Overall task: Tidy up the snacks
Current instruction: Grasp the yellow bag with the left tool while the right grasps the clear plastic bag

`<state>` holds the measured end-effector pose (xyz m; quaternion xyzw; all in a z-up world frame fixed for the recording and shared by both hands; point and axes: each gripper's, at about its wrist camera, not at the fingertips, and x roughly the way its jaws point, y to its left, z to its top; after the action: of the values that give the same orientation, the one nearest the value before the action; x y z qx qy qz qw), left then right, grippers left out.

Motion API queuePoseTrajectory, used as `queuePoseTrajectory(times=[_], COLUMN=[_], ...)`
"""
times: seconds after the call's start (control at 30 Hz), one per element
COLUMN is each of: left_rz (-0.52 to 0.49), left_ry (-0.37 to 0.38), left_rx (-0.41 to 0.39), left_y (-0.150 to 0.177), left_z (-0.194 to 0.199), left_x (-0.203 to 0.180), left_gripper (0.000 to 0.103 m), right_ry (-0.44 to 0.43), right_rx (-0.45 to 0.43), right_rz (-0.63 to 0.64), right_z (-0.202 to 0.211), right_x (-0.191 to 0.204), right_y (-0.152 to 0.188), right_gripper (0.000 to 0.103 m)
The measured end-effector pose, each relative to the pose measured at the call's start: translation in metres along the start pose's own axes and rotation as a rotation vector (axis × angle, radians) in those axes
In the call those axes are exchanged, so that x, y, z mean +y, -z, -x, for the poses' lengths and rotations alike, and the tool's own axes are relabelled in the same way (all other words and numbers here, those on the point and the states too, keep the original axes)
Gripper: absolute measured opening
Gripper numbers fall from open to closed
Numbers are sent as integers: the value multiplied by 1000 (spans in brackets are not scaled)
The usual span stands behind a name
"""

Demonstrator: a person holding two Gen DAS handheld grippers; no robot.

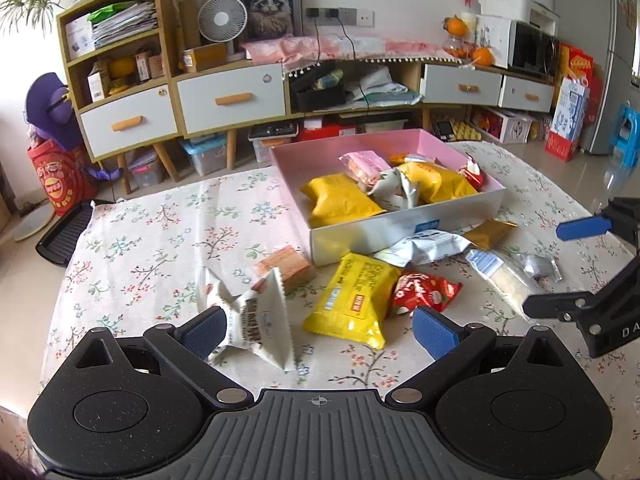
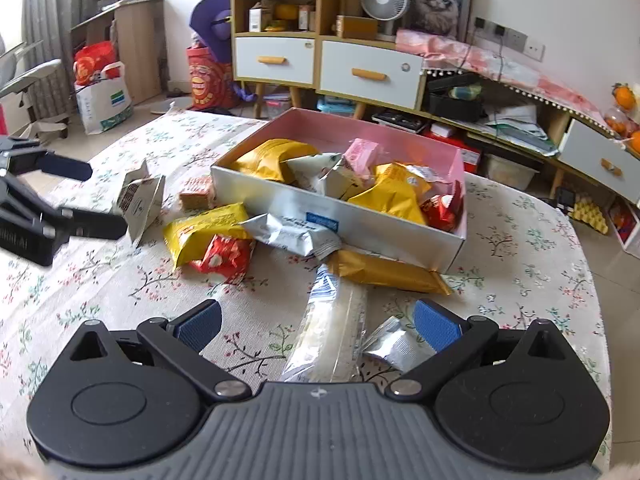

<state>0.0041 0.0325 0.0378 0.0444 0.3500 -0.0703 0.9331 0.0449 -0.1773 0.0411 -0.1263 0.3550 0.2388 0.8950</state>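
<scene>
Blue pads: our left gripper (image 1: 318, 330) is spread wide, its left pad against a white packet (image 1: 256, 316) that stands crumpled between the fingers, nothing pinched.
Right gripper (image 2: 318, 326): ours too, spread wide, holding nothing; a clear sleeve (image 2: 332, 334) lies between its fingers, and a silver wrapper (image 2: 394, 344) touches the right pad.
Cloth: we see a flowered tablecloth (image 1: 152, 240) under everything.
Loose snacks: a yellow bag (image 1: 352, 300) lies just ahead of the left gripper, a red packet (image 1: 424, 292) touching its right edge, and a small orange pack (image 1: 286, 266) is behind the white packet.
Against the box: a white pouch (image 2: 292, 234) and a gold bar (image 2: 390, 272) touch the front wall.
Box (image 1: 400, 228): pink inside, white outside, holding yellow bags, a pink pack, and red and white packets in a loose heap.
Beyond: we see a cabinet (image 1: 230, 98) with white drawers.
</scene>
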Motion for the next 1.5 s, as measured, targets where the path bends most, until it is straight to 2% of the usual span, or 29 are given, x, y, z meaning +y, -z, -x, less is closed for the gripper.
queuePoseTrajectory(times=[0.2, 0.43, 0.53, 0.63, 0.77, 0.87, 0.97, 1.23, 1.5], left_rz=[0, -26, -29, -43, -17, 14, 15, -6, -16], left_ry=[46, 132, 158, 161, 143, 148, 161, 128, 89], left_rx=[0, -64, -70, -59, -12, 24, 55, 149, 155], left_y=[6, 5, 0, -5, -10, -13, -14, -10, -8], left_z=[-11, -16, -23, -35, -54, -65, -74, -93, -92], left_x=[9, 4, -3, -9, -7, -4, -4, -11, -18], left_gripper=[100, 99, 97, 88, 65, 59, 57, 57, 55], right_ry=[-20, -27, -28, -19, -22, -21, -20, 4, 30], right_rx=[8, -14, -20, -15, 1, 11, 25, 53, 87], right_rz=[-5, -24, -24, -15, -22, -29, -29, -9, 7], right_z=[-9, -18, -22, -26, -31, -35, -39, -45, -48], right_x=[0, -1, 0, 2, 2, 1, 2, 3, 3], right_y=[3, 1, -1, -3, -4, -6, -7, -6, -4], right_gripper=[103, 102, 99, 90, 79, 71, 66, 64, 63])
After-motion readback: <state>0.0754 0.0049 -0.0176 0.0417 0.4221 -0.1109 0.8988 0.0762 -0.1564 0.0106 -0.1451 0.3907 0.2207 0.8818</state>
